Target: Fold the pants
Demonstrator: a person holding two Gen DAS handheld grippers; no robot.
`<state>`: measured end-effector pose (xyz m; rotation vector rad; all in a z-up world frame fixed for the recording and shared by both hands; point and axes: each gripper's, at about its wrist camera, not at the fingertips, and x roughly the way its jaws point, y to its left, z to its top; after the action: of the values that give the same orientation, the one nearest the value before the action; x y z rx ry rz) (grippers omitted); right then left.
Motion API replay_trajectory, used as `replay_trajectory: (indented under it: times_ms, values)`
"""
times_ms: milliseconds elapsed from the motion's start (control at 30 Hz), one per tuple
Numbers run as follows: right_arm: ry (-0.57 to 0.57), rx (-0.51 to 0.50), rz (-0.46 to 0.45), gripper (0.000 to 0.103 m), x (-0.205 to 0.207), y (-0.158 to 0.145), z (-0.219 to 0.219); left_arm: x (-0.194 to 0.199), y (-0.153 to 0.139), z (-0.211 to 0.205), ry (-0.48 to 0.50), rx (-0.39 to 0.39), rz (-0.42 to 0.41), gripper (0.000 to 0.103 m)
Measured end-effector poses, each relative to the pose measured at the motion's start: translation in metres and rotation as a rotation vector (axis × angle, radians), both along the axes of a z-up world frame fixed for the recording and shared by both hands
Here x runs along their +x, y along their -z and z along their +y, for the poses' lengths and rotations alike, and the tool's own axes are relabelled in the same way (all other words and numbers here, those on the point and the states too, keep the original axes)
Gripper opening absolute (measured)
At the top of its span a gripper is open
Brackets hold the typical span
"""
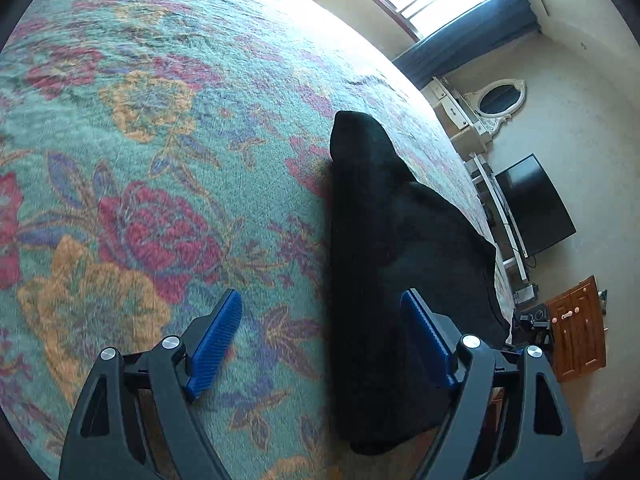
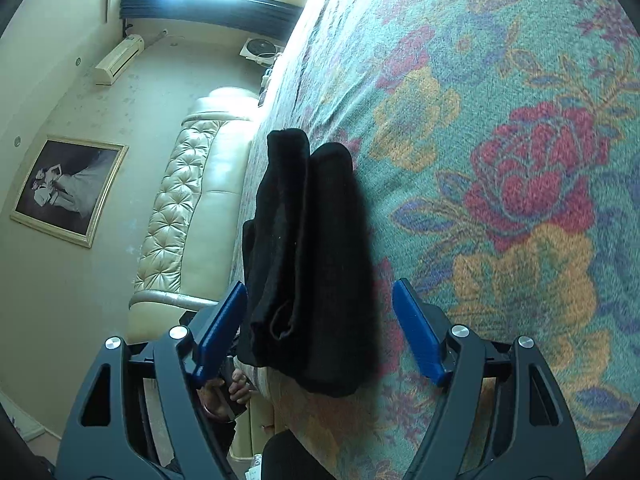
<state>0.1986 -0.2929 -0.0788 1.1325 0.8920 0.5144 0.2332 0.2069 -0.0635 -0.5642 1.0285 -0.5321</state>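
Observation:
The black pants [image 1: 384,248] lie folded into a long narrow strip on the floral bedspread [image 1: 160,140], near the bed's edge. My left gripper [image 1: 322,332] is open above the strip's near end, its right finger over the cloth, holding nothing. In the right wrist view the pants [image 2: 312,248] show as stacked lengthwise folds. My right gripper [image 2: 320,320] is open, its blue pads [image 2: 416,332] either side of the strip's near end, holding nothing.
The bedspread [image 2: 500,160] extends wide on one side of the pants. Past the bed edge are a tufted cream headboard [image 2: 180,208], a framed picture [image 2: 68,192], a black TV [image 1: 536,204], a white mirror [image 1: 500,100] and a wooden cabinet [image 1: 576,328].

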Motion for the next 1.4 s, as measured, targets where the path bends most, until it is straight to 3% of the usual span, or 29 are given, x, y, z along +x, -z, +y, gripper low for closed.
replay_trajectory:
  times_ms: [233, 367, 433, 467, 500, 567, 700, 733, 767, 800, 1067, 1400]
  values:
    - [-0.068, -0.010, -0.016, 0.089, -0.011, -0.005, 0.038, -0.030, 0.001, -0.015, 0.003, -0.036, 0.005, 0.085]
    - [-0.055, -0.014, -0.006, 0.090, -0.006, -0.005, 0.050, -0.030, 0.003, -0.025, 0.016, -0.133, 0.050, 0.085]
    - [-0.046, -0.037, 0.004, 0.080, -0.005, -0.004, 0.053, -0.030, 0.005, -0.029, 0.012, -0.153, 0.065, 0.085]
    - [-0.040, -0.063, 0.023, 0.058, -0.004, -0.003, 0.054, -0.030, 0.006, -0.030, 0.006, -0.147, 0.066, 0.085]
    - [-0.038, -0.075, 0.044, 0.047, -0.005, 0.002, 0.053, -0.032, 0.006, -0.031, 0.007, -0.134, 0.061, 0.085]
    - [-0.031, -0.047, 0.047, 0.037, -0.009, 0.010, 0.050, -0.036, 0.004, -0.035, 0.017, -0.107, 0.055, 0.085]
    - [-0.033, -0.026, 0.048, 0.035, -0.011, 0.014, 0.048, -0.042, -0.001, -0.042, -0.003, -0.066, 0.073, 0.085]
    - [-0.033, -0.026, 0.049, 0.035, -0.010, 0.014, 0.048, -0.044, -0.003, -0.044, -0.005, -0.055, 0.072, 0.083]
    - [-0.032, -0.021, 0.049, 0.035, -0.010, 0.014, 0.048, -0.046, -0.001, -0.043, -0.003, -0.038, 0.071, 0.073]
    - [-0.032, -0.019, 0.048, 0.035, -0.010, 0.014, 0.049, -0.048, -0.001, -0.045, -0.002, -0.013, 0.069, 0.070]
    - [-0.039, -0.015, 0.044, 0.034, -0.009, 0.016, 0.045, -0.053, 0.007, -0.041, -0.022, 0.014, 0.024, 0.054]
    - [-0.048, -0.014, 0.021, 0.029, -0.014, 0.011, 0.031, -0.055, -0.004, -0.045, -0.032, 0.034, -0.025, 0.037]
